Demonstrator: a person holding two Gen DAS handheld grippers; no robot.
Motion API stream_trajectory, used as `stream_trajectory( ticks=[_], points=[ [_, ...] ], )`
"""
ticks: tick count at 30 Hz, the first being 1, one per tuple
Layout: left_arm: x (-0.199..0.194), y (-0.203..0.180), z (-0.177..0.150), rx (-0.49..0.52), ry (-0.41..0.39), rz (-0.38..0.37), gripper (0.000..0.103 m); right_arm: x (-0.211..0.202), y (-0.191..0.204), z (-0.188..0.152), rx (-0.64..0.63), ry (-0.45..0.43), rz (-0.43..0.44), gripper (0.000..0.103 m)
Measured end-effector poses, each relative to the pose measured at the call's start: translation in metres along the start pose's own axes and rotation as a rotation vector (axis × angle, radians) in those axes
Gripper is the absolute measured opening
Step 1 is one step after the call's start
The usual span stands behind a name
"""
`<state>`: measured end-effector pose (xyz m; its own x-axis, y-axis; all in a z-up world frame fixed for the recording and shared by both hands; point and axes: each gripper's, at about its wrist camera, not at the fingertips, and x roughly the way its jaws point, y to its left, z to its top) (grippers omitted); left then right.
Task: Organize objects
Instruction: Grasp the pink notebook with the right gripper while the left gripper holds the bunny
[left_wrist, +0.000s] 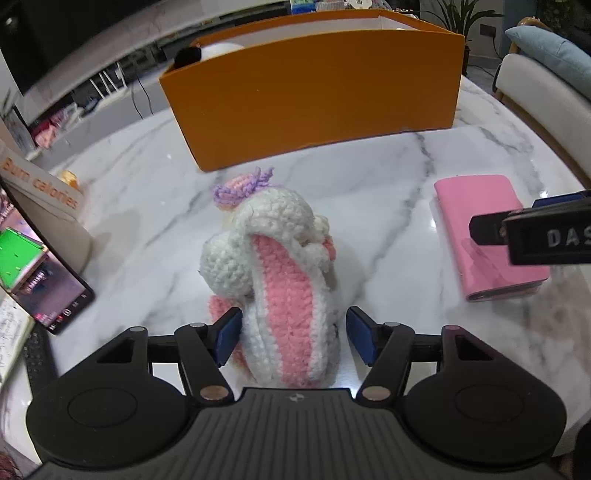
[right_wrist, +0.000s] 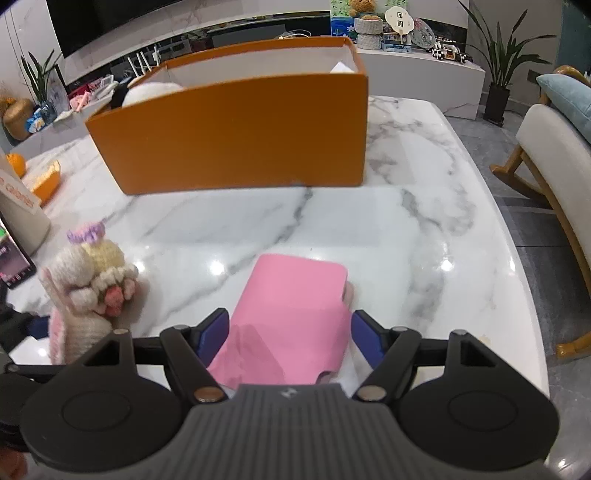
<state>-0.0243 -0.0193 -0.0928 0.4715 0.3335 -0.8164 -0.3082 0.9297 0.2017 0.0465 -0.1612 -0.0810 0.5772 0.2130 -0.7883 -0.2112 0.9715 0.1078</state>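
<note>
Two tools stand apart: my left tool (left_wrist: 293, 334) straddles the crochet bunny (left_wrist: 273, 273) and my right tool (right_wrist: 290, 338) the pink case (right_wrist: 291, 314) on the bench (right_wrist: 406, 221), so I should centre, then squeeze gently.

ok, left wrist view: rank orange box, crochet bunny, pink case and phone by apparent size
1. orange box, largest, though farthest away.
2. crochet bunny, inflated by sitting right at the lens.
3. pink case.
4. phone, cut off by the frame edge, so its place against the case is unsure.
</note>
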Motion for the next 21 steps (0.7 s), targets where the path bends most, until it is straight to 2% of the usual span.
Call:
stream_trajectory(
  ticks=[4,8,12,16,21],
  points=[
    [0.002,0.011,0.003,-0.082,-0.011,-0.019,0.073,0.006,0.01,-0.004,-0.008,-0.018,-0.031,0.082],
    [0.004,0.023,0.009,-0.175,-0.02,-0.054,0.073,0.015,0.016,-0.005,-0.024,-0.033,-0.067,0.083],
    [0.011,0.022,0.012,-0.176,-0.011,-0.057,0.073,0.016,0.021,-0.006,-0.04,-0.037,-0.09,0.084],
    [0.017,0.018,0.013,-0.163,-0.011,-0.06,0.073,0.024,0.017,-0.009,-0.024,-0.004,-0.082,0.086],
    [0.019,0.015,0.012,-0.154,-0.013,-0.053,0.073,0.024,0.015,-0.015,-0.064,-0.019,-0.086,0.086]
  ],
)
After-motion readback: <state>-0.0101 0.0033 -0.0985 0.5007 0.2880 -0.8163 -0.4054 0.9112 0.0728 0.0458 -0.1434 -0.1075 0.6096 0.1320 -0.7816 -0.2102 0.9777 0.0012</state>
